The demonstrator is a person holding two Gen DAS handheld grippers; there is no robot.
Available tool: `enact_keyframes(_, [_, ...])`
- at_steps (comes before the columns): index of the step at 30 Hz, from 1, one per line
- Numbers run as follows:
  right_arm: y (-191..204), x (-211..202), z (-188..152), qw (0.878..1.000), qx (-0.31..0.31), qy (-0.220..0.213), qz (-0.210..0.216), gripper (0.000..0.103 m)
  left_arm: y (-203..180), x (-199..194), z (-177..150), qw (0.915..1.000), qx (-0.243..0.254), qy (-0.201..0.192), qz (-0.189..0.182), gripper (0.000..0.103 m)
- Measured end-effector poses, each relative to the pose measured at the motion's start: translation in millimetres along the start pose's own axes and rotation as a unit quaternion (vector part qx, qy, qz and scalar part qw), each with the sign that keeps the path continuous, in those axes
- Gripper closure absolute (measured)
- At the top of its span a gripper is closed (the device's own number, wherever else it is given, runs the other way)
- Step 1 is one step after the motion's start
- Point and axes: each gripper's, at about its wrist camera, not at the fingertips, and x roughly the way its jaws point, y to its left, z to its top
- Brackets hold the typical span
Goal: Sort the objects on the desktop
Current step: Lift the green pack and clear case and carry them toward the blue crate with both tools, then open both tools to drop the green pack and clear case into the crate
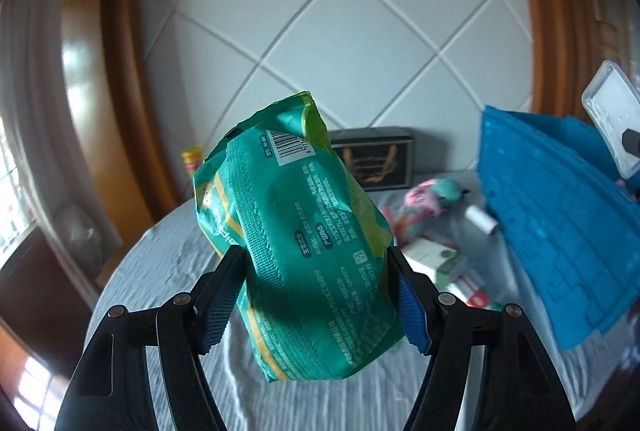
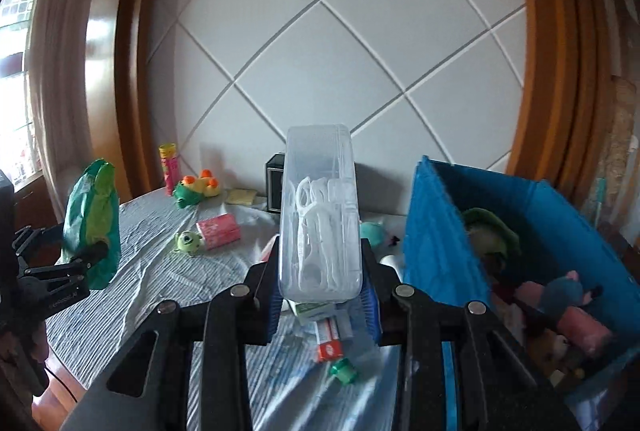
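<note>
My left gripper (image 1: 316, 263) is shut on a green wipes pack (image 1: 296, 231), held tilted in the air above the cloth-covered table (image 1: 168, 271). From the right wrist view the same pack (image 2: 92, 223) and left gripper (image 2: 86, 257) appear at the far left. My right gripper (image 2: 322, 263) is shut on a clear plastic box of white floss picks (image 2: 320, 211), lifted above the table just left of the blue bin (image 2: 440, 231). That box (image 1: 612, 115) also shows at the left wrist view's right edge, above the blue bin (image 1: 552, 223).
The blue bin holds plush toys (image 2: 560, 311). On the striped cloth lie a pink tissue pack (image 2: 219, 230), a green one-eyed toy (image 2: 187, 241), duck toys (image 2: 198, 189), a yellow tube (image 2: 169, 167), a toothpaste box (image 2: 330, 339) and a dark box (image 1: 376, 159) against the tiled wall.
</note>
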Motion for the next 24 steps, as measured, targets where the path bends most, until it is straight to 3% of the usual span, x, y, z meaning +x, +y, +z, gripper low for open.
enact_keyframes(8, [-109, -65, 1, 0.995, 0.012, 0.003, -0.099, 0.07, -104, -36, 37, 0.9936, 0.063, -0.035, -0.087, 0.033])
enact_keyframes(15, [-248, -101, -14, 0.988, -0.006, 0.015, -0.15, 0.07, -227, -54, 77, 0.9869, 0.08, -0.054, -0.129, 0.033])
enact_keyframes(20, [-349, -110, -27, 0.987, -0.043, 0.034, -0.152, 0.07, -333, -52, 97, 0.9801, 0.102, 0.01, -0.17, 0.033])
enact_keyframes(24, [-411, -93, -42, 0.988, -0.047, 0.067, -0.132, 0.07, -403, -46, 89, 0.9753, 0.138, 0.053, -0.164, 0.032])
